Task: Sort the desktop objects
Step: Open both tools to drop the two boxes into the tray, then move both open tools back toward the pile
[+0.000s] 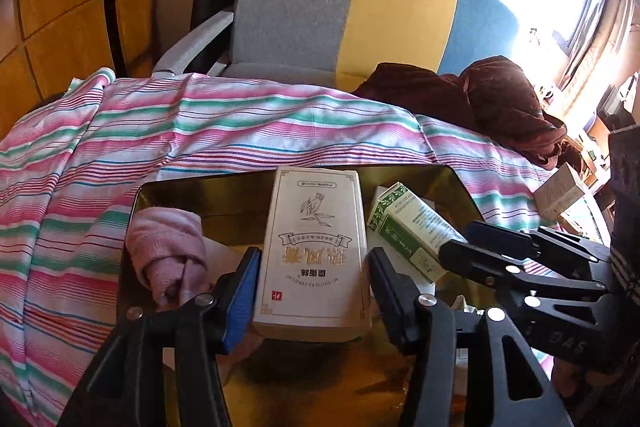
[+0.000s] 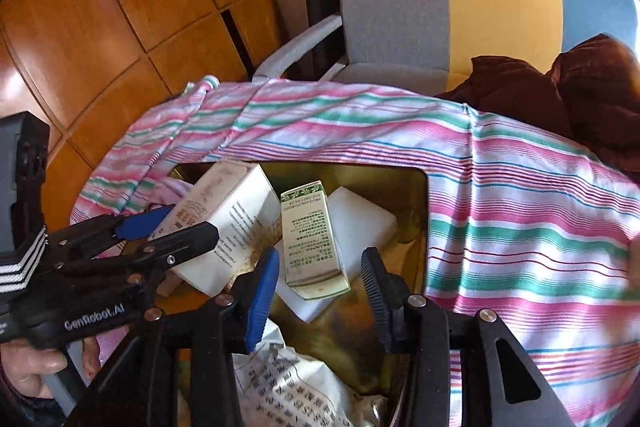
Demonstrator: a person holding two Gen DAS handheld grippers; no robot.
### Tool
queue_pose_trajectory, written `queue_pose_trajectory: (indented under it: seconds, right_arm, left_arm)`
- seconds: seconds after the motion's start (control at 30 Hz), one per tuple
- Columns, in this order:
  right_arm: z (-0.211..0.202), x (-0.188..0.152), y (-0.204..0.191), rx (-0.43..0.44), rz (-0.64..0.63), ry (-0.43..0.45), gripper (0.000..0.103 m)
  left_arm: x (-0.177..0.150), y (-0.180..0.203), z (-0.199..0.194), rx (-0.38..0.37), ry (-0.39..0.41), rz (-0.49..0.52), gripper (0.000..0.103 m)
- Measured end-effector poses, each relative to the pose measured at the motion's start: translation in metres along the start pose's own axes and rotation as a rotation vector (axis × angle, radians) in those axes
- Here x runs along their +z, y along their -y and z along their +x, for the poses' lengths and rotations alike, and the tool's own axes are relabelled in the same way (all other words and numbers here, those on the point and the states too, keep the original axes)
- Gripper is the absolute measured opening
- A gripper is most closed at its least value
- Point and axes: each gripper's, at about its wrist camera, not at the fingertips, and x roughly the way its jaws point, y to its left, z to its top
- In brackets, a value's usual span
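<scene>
We see a shallow rectangular tray (image 1: 448, 183) with a glossy, gold-toned metal floor, set on a desk covered by a thin cotton cloth (image 1: 100, 155) striped in pink, green and white. In the tray lie a tall beige cardboard box (image 1: 316, 251) with printed line art, a smaller green-and-white printed carton (image 2: 310, 239), a white foam block (image 2: 368, 223), a soft pink fleece cloth (image 1: 168, 247) rolled into a bundle, and a crinkled printed paper packet (image 2: 296, 383).

The left gripper (image 1: 312, 297) straddles the beige box: its blue ribbed pad touches the box's left edge, while the black finger (image 1: 386, 291) on the other side stands just beside the right edge. We cannot tell whether the box is clamped.

The right gripper (image 2: 320, 291) stands apart, holding nothing; the green-and-white carton lies between its fingers, touching neither.

A second small beige carton (image 1: 560, 193) rests on the striped cloth, outside the tray.
</scene>
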Motion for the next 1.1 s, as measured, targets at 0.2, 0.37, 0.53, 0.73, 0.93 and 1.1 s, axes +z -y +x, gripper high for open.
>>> queue_pose_trajectory:
  seconds: [0.2, 0.37, 0.53, 0.73, 0.93, 1.1]
  right_arm:
    - [-0.027, -0.015, 0.011, -0.007, 0.036, 0.054, 0.047]
    - [-0.049, -0.035, 0.021, -0.026, 0.056, 0.096, 0.051]
    - [-0.072, -0.059, 0.03, -0.054, 0.063, 0.135, 0.056]
    - [-0.094, -0.092, 0.046, -0.121, 0.071, 0.174, 0.058]
    - [-0.108, -0.124, 0.073, -0.2, 0.106, 0.192, 0.061]
    - [-0.117, -0.15, 0.105, -0.284, 0.154, 0.196, 0.062]
  left_arm:
    - [-0.004, 0.002, -0.021, 0.025, 0.056, 0.006, 0.056]
    - [-0.014, 0.018, -0.048, 0.037, 0.136, 0.033, 0.06]
    - [-0.023, 0.044, -0.076, 0.045, 0.215, 0.074, 0.067]
    - [-0.032, 0.088, -0.1, 0.076, 0.277, 0.164, 0.067]
    - [-0.041, 0.135, -0.102, 0.035, 0.275, 0.269, 0.067]
    - [-0.04, 0.17, -0.091, -0.067, 0.217, 0.301, 0.067]
